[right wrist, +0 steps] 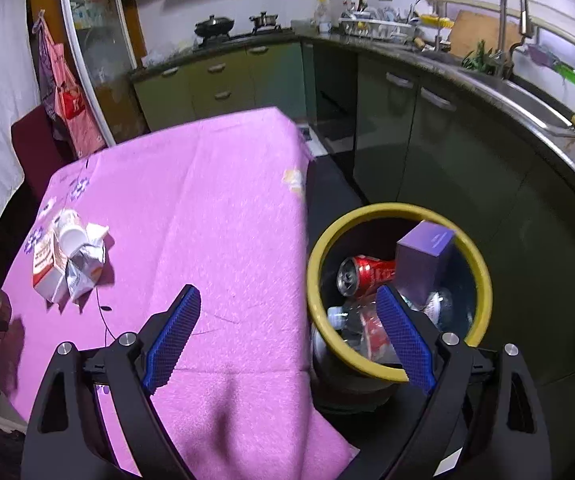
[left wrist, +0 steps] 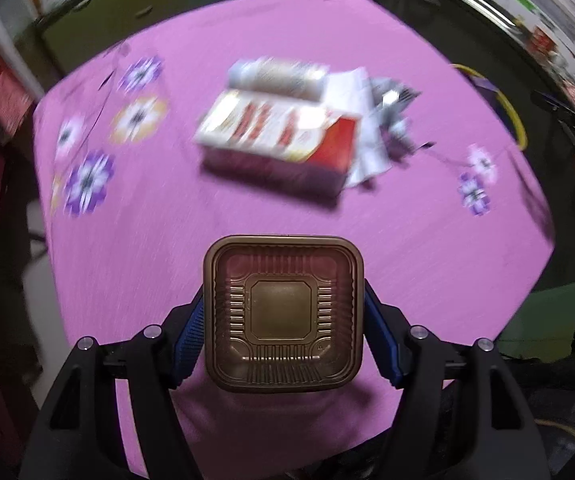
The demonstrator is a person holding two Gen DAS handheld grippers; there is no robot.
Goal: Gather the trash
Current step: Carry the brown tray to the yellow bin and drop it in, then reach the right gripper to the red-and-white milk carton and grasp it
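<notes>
Left gripper [left wrist: 283, 316]: fingers clenched on a brown plastic tray [left wrist: 283, 314], held above the near edge of the pink surface [left wrist: 167, 220]. Right gripper [right wrist: 289, 334]: fingers released, empty, straddling the surface's right edge and the yellow-rimmed bin [right wrist: 483, 276]. Carton [left wrist: 275, 136] and wrappers [left wrist: 383, 120] mid-surface; bare cloth around them.

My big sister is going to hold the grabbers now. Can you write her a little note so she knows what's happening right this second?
Left gripper: shut on a brown plastic tray, held above the pink tablecloth.
Right gripper: open, empty, by the yellow-rimmed trash bin.
Done: red soda can, purple box and a plastic bottle are in the bin.
Left: bin the tray, then the red-and-white carton, white cup and crumpled wrappers on the table.
</notes>
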